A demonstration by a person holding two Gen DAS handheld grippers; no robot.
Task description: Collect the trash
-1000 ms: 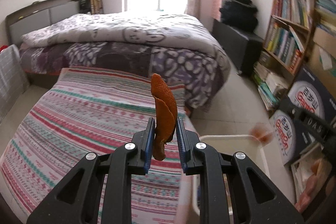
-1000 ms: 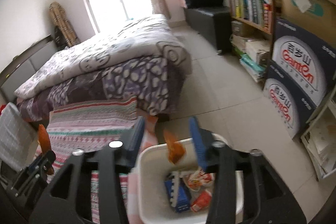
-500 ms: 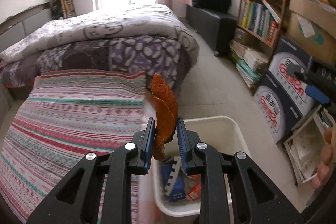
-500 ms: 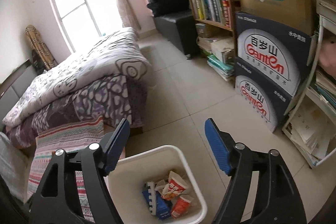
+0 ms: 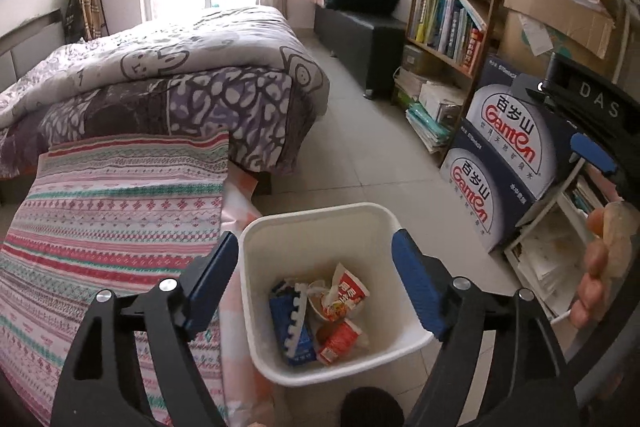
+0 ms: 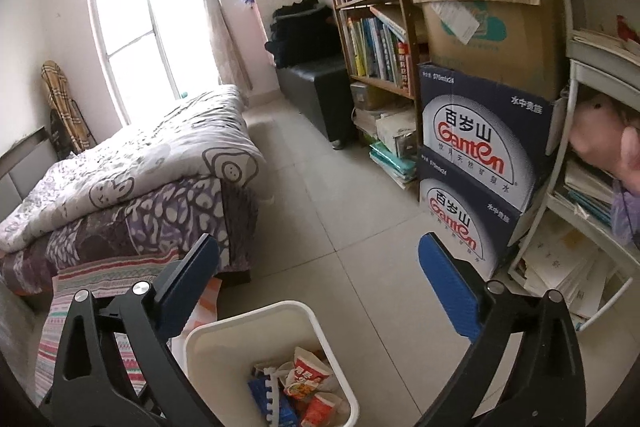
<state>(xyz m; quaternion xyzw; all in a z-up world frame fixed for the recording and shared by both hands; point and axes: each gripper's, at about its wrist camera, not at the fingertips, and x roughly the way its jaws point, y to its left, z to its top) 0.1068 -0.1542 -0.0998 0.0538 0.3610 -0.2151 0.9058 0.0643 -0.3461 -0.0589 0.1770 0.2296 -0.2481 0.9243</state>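
A white square trash bin (image 5: 312,219) stands on the tiled floor beside the striped cloth. It holds several wrappers, among them a red and white cup noodle pack (image 5: 346,293) and a blue carton (image 5: 290,319). My left gripper (image 5: 314,279) is open and empty right above the bin. No orange peel shows between its fingers. My right gripper (image 6: 320,279) is open and empty, above the bin's far side (image 6: 248,319). Part of the right gripper shows at the right edge of the left wrist view (image 5: 592,151).
A striped cloth (image 5: 112,227) covers a low surface left of the bin. A bed with a patterned quilt (image 5: 160,67) lies behind. Stacked Ganten boxes (image 5: 508,155), a bookshelf (image 5: 452,15) and a white rack stand to the right.
My left gripper swung right over the bin and opened; the orange peel it held is gone from its fingers. My right gripper stayed open and rose a little.
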